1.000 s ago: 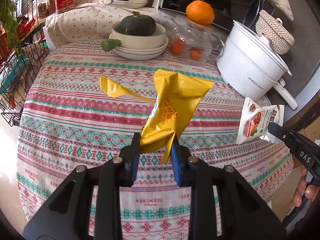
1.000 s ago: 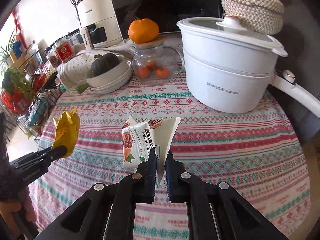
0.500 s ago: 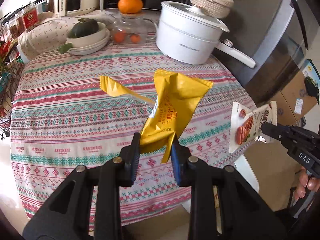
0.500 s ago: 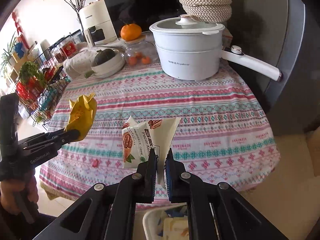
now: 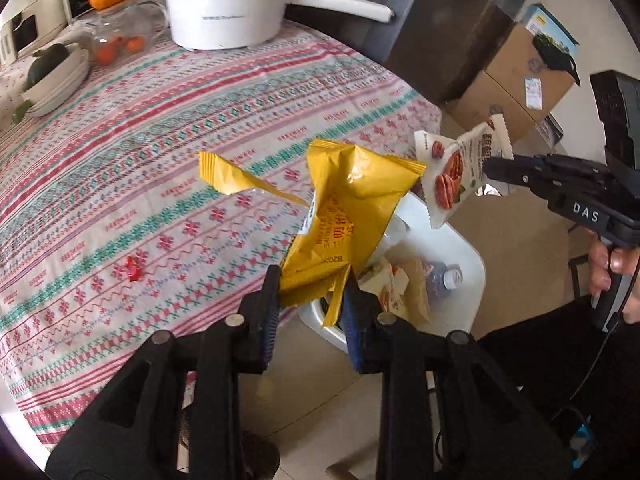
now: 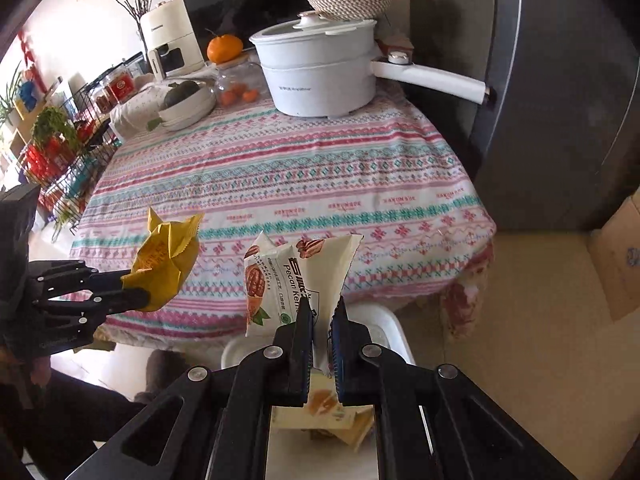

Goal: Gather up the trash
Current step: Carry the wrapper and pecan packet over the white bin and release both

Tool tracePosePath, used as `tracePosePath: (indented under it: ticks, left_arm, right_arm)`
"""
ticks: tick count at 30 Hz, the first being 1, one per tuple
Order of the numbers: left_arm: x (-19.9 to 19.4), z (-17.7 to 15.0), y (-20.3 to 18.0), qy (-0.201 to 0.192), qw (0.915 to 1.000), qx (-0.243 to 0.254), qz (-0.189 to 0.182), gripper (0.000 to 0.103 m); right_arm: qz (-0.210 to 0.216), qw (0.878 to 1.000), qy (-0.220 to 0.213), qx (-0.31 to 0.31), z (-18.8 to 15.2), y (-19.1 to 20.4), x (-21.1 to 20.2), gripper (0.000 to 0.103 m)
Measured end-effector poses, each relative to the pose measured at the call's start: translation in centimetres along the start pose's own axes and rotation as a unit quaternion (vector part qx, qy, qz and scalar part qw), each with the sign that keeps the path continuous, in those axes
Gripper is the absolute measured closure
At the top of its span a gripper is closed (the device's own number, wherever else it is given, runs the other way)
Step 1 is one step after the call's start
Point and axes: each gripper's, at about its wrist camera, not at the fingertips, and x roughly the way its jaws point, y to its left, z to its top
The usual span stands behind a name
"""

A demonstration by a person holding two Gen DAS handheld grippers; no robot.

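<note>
My left gripper (image 5: 310, 304) is shut on a crumpled yellow snack wrapper (image 5: 348, 216), held in the air past the table edge, above a white trash bin (image 5: 460, 248) that holds several wrappers and a small bottle. My right gripper (image 6: 321, 320) is shut on a white pecan wrapper (image 6: 296, 276), held above the same bin (image 6: 394, 334). The yellow wrapper (image 6: 166, 264) and left gripper (image 6: 132, 300) show at the left of the right wrist view. The pecan wrapper (image 5: 456, 172) and right gripper (image 5: 490, 168) show at the right of the left wrist view.
The round table with a patterned cloth (image 5: 160, 160) carries a white pot (image 6: 320, 72), a glass jar with an orange on top (image 6: 232, 80), a bowl with a green squash (image 6: 184, 100) and a small red scrap (image 5: 133, 273). Cardboard boxes (image 5: 516, 80) stand by the dark fridge (image 6: 560, 100).
Both grippers have pulled back from over the table to beyond its near edge, each keeping its wrapper. The white trash bin has come into view below them.
</note>
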Motion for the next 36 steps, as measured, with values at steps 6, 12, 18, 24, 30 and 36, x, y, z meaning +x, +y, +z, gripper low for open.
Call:
tracePosePath:
  ticks: [6, 12, 18, 24, 30, 36]
  left_arm:
    - [3.9, -1.8, -5.8, 0.065, 0.9944, 0.081, -0.022, 0.072]
    - [8.1, -4.2, -9.1, 0.141, 0.9811, 0.127, -0.039, 0.070]
    - [8.7, -4.7, -10.4, 0.151, 0.9766, 0.148, -0.040, 0.054]
    - [7.3, -2.8, -8.6, 0.121, 0.9861, 0.109, -0.033, 0.042]
    - [5.7, -2.3, -6.5, 0.090, 0.9930, 0.076, -0.012, 0.034]
    - [4.7, -2.5, -5.6, 0.070, 0.9954, 0.063, 0.017, 0.022]
  right_arm:
    - [-0.017, 0.999, 0.037, -0.014, -3.5, -2.4, 0.8, 0.093]
    - [-0.026, 0.998, 0.061, -0.006, -6.1, -4.4, 1.3, 0.093]
    - [-0.030, 0.997, 0.070, 0.015, -7.2, -6.4, 1.1, 0.092]
    - [-0.028, 0.996, 0.080, 0.017, -7.5, -6.8, 1.3, 0.091]
    - [-0.023, 0.995, 0.099, -0.002, -7.6, -5.6, 2.1, 0.087]
    - [-0.008, 0.993, 0.115, 0.020, -7.8, -5.3, 3.0, 0.033]
